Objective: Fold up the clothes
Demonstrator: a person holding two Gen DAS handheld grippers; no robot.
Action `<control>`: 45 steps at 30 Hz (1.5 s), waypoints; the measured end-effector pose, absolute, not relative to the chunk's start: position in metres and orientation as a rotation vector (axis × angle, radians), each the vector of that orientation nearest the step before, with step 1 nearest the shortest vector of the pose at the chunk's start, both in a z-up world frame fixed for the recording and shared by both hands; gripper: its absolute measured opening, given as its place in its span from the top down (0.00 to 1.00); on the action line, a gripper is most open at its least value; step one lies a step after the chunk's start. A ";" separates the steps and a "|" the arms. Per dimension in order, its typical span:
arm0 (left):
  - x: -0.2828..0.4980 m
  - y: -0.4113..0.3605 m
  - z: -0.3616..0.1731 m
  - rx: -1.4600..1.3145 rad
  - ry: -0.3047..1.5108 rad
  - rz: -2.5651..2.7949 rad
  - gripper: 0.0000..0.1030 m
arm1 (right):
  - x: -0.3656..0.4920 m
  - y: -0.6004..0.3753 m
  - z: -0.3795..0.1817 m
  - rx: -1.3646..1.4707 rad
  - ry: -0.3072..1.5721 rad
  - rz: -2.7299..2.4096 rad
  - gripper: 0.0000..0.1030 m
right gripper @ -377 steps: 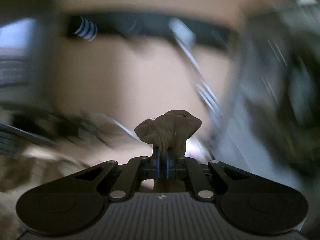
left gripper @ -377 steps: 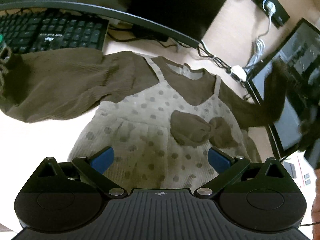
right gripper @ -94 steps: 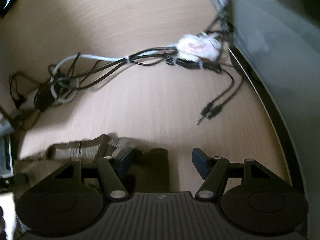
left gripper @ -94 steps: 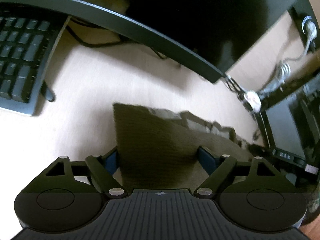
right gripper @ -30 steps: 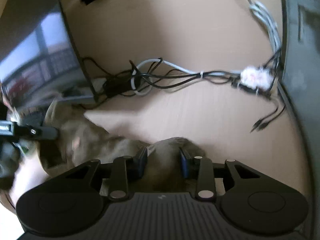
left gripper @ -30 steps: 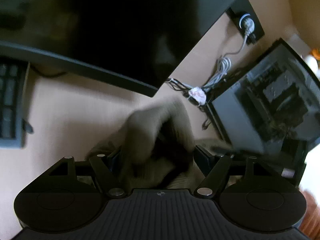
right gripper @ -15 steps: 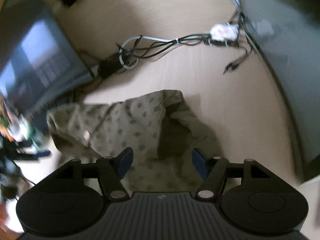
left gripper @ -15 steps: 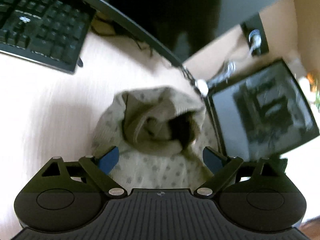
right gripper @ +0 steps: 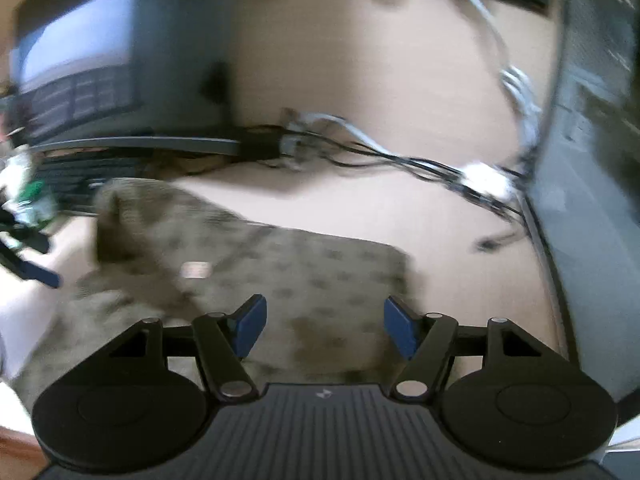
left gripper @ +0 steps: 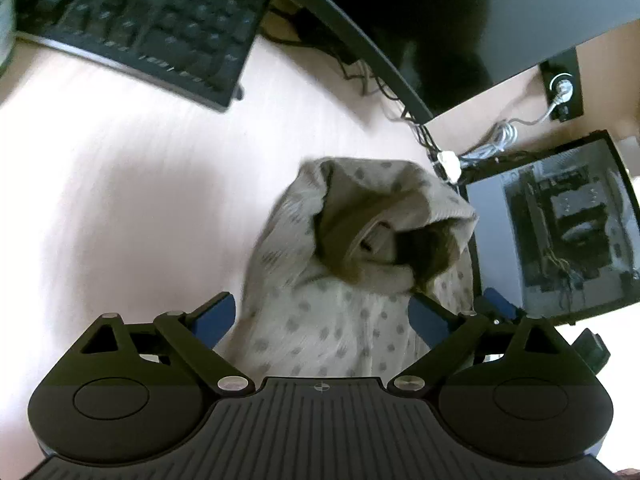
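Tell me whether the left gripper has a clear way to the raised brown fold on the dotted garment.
Probably yes: the left gripper, jaws opening, straddles the dotted garment, and nothing lies between it and the brown fold just ahead.

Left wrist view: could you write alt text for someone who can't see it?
A folded polka-dot garment lies bunched on a pale desk, between the opening, not touching blue fingers of the left hand-held gripper. A black keyboard lies beyond.

keyboard [left gripper: 132, 20]: cut off by the top and left edges, its key legends blurred | monitor [left gripper: 460, 12]: cropped at the top edge | polka-dot garment [left gripper: 352, 264]: near end hidden behind the left gripper [left gripper: 322, 318] body | right wrist view: smeared by motion blur, cables [right gripper: 420, 164] not told apart
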State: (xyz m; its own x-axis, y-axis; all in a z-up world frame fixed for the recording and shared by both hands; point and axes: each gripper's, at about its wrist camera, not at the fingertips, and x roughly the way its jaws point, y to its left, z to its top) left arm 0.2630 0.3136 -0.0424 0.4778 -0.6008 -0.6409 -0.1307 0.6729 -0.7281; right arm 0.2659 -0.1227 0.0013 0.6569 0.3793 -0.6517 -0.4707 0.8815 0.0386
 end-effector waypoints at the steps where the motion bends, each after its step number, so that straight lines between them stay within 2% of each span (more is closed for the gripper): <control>1: 0.258 0.319 -0.044 -0.818 1.059 -0.338 0.06 | 0.261 -0.115 0.002 -0.126 0.706 0.494 0.36; 4: 0.245 0.326 -0.036 -0.746 1.053 -0.388 0.05 | 0.242 -0.086 -0.001 -0.124 0.708 0.488 0.36; 7: 0.220 0.302 -0.002 -0.391 0.994 -0.438 0.05 | 0.218 -0.057 -0.003 -0.233 0.659 0.512 0.36; 9: 0.209 0.291 0.015 -0.256 0.934 -0.417 0.04 | 0.207 -0.040 -0.003 -0.356 0.604 0.534 0.36; 13: 0.207 0.287 0.033 -0.368 0.886 -0.335 0.02 | 0.212 -0.024 -0.010 -0.531 0.520 0.564 0.36; 18: 0.211 0.268 0.033 -0.558 0.837 -0.224 0.02 | 0.243 -0.012 -0.042 -0.673 0.504 0.591 0.36; 19: 0.213 0.260 0.030 -0.601 0.845 -0.224 0.02 | 0.249 -0.009 -0.049 -0.710 0.485 0.593 0.45; 20: 0.213 0.253 0.029 -0.609 0.846 -0.216 0.02 | 0.255 -0.008 -0.053 -0.746 0.459 0.590 0.78; 21: 0.212 0.246 0.028 -0.614 0.847 -0.207 0.02 | 0.260 -0.007 -0.057 -0.782 0.432 0.586 0.92; 23: 0.207 0.238 0.027 -0.608 0.845 -0.177 0.02 | 0.265 -0.019 -0.050 -0.794 0.414 0.621 0.91; 27: 0.208 0.244 0.018 -0.709 0.843 -0.177 0.02 | 0.237 -0.048 -0.069 -0.992 0.430 0.747 0.91; 30: 0.227 0.243 0.008 -0.770 0.866 -0.175 0.02 | 0.224 -0.061 -0.083 -0.969 0.448 0.738 0.90; 32: 0.245 0.237 -0.001 -0.784 0.904 -0.181 0.02 | 0.222 -0.080 -0.066 -0.811 0.520 0.734 0.89; 33: 0.253 0.233 -0.004 -0.763 0.925 -0.184 0.02 | 0.221 -0.094 -0.053 -0.715 0.556 0.731 0.84; 35: 0.270 0.226 -0.012 -0.722 0.952 -0.196 0.02 | 0.227 -0.126 -0.034 -0.485 0.629 0.687 0.56; 36: 0.276 0.224 -0.017 -0.719 0.966 -0.199 0.02 | 0.234 -0.145 -0.027 -0.349 0.665 0.646 0.52; 39: 0.296 0.220 -0.032 -0.711 1.001 -0.213 0.02 | 0.256 -0.203 -0.006 0.057 0.757 0.510 0.52; 42: 0.309 0.219 -0.041 -0.717 1.010 -0.226 0.02 | 0.290 -0.226 -0.019 0.360 0.772 0.407 0.52; 45: 0.319 0.217 -0.049 -0.725 1.019 -0.239 0.04 | 0.308 -0.208 -0.039 0.359 0.781 0.373 0.52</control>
State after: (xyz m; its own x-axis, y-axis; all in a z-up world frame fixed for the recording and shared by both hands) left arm 0.3189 0.2171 -0.0492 0.5221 -0.5016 -0.6898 -0.1432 0.7458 -0.6506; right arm 0.3083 -0.2075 -0.0388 0.6518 0.4515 -0.6094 -0.1908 0.8753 0.4444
